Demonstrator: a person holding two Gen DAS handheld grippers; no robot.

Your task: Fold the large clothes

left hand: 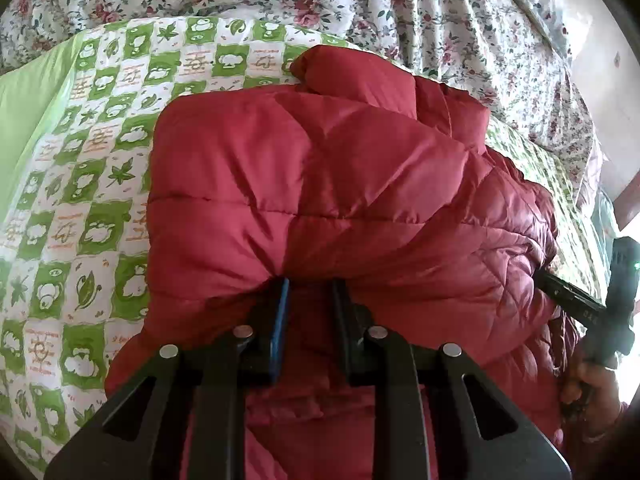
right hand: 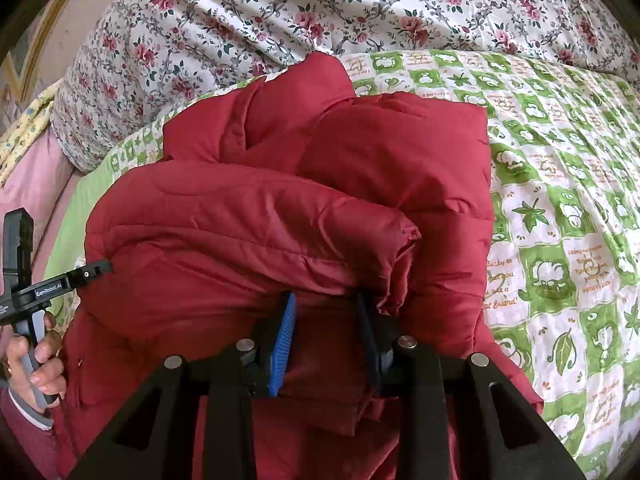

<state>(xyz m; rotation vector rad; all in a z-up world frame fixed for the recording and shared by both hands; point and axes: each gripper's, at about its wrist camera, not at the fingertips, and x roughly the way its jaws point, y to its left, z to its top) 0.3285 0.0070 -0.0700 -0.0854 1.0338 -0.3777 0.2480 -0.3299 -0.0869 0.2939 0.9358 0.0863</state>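
A red quilted puffer jacket (left hand: pixel 320 160) lies bunched and partly folded on a green-and-white patterned quilt (left hand: pixel 92 208). In the left wrist view my left gripper (left hand: pixel 310 284) is shut on a thick fold at the jacket's near edge, and the fabric bulges over its fingertips. The right gripper (left hand: pixel 568 292) pokes into the jacket from the right edge. In the right wrist view my right gripper (right hand: pixel 326 300) is shut on a rolled fold of the jacket (right hand: pixel 240 220), with red fabric filling the gap between its pads. The left gripper (right hand: pixel 94 269) touches the jacket's left side, held by a hand (right hand: pixel 36 360).
A crumpled floral duvet (right hand: pixel 320 8) is heaped behind the jacket along the far side of the bed. The quilt (right hand: pixel 560 200) stretches to the right of the jacket. A pink sheet (right hand: pixel 32 176) and a yellow floral cloth show at the left edge.
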